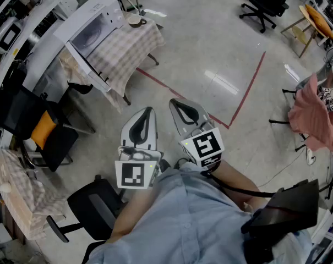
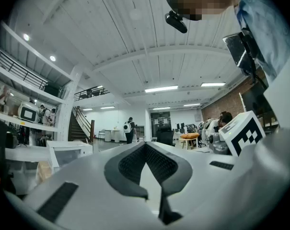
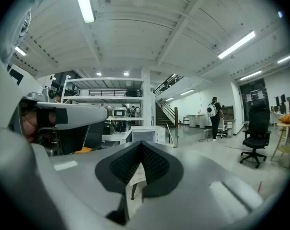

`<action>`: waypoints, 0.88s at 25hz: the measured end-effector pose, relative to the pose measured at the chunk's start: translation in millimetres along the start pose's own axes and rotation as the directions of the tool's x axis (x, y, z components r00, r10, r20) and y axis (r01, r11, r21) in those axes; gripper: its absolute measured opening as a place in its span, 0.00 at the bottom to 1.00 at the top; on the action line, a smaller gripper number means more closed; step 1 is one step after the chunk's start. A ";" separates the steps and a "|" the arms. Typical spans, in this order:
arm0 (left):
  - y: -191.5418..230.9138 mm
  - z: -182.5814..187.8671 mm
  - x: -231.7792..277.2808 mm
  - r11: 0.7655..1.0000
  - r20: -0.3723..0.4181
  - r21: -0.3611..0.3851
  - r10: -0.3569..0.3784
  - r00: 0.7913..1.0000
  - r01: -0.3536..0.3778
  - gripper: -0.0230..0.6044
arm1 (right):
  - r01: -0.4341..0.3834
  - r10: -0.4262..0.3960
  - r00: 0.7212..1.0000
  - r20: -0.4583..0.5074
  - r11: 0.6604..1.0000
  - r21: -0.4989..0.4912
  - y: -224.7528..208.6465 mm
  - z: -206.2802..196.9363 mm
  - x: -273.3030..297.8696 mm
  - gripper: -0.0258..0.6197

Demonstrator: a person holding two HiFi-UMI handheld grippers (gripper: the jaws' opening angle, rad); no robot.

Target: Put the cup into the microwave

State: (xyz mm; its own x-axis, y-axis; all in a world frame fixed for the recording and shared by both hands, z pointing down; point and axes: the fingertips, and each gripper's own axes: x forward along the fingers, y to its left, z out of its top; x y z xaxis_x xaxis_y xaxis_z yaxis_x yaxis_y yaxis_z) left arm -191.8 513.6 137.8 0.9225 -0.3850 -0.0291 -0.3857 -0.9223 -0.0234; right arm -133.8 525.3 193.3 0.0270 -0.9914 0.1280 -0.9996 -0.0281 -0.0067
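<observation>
1. Left gripper (image 1: 147,116): clenched. In the left gripper view the two ribbed pads meet at their tips and nothing lies between them. I hold it low in front of my body, pointing away from me over bare floor.

2. Right gripper (image 1: 179,108): clenched. In the right gripper view the pads are closed tip to tip and hold nothing. It sits just beside the left gripper, on its right, the two side by side and nearly parallel. The marker cubes (image 1: 203,146) on both units face the head camera.

3. Cup (image 1: 136,20): a pale cup standing on the table (image 1: 127,51), which is covered with a checked cloth. The cup is at the far corner of the tabletop, just to the right of the microwave, and outside it. It is well apart from both grippers, far and to the left of them.

4. Microwave (image 1: 94,32): a white unit on the left part of the same table. Its door stands open.

5. Surroundings: a red tape line (image 1: 249,87) runs across the grey floor to the right of the grippers. A black chair carrying an orange cushion (image 1: 44,128) stands at the left, nearer than the table. A second black office chair (image 1: 92,205) stands close to my left side.
</observation>
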 end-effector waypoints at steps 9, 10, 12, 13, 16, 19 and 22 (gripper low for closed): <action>-6.6 0.5 4.5 1.000 0.005 -0.010 0.015 1.000 -0.015 0.04 | -0.011 0.011 1.000 0.004 1.000 0.015 -3.4 0.2 -4.9 0.04; -9.4 0.1 5.4 1.000 0.004 -0.005 0.009 1.000 -0.009 0.04 | -0.011 0.011 1.000 0.004 1.000 0.015 -4.8 0.3 -6.4 0.04; -14.2 -0.3 8.3 1.000 0.001 0.002 0.007 1.000 -0.007 0.04 | -0.011 0.011 1.000 0.007 1.000 0.018 -8.6 0.6 -9.6 0.04; -16.6 0.3 10.1 1.000 0.007 -0.001 0.010 1.000 -0.010 0.04 | -0.011 0.011 1.000 0.007 1.000 0.020 -10.9 0.3 -11.4 0.04; -26.3 0.8 16.0 1.000 0.026 -0.005 0.013 1.000 -0.012 0.04 | -0.014 0.014 1.000 0.011 1.000 0.025 -19.7 -2.7 -18.0 0.04; -40.2 0.6 24.2 1.000 0.018 0.002 0.010 1.000 -0.010 0.04 | -0.047 0.046 0.998 0.030 0.998 0.038 -29.5 -4.4 -26.0 0.04; -56.9 0.0 32.9 1.000 0.008 0.005 0.017 1.000 -0.017 0.04 | -0.081 0.079 0.996 0.038 0.995 0.055 -39.6 -7.1 -35.0 0.04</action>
State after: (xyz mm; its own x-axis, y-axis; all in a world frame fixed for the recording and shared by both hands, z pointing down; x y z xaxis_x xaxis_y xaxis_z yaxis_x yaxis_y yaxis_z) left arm -139.5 553.3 138.2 0.9155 -0.4006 -0.0373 -0.4017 -0.9153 -0.0282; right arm -95.3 562.0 196.1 -0.0513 -0.9947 0.0888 -0.9964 0.0450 -0.0718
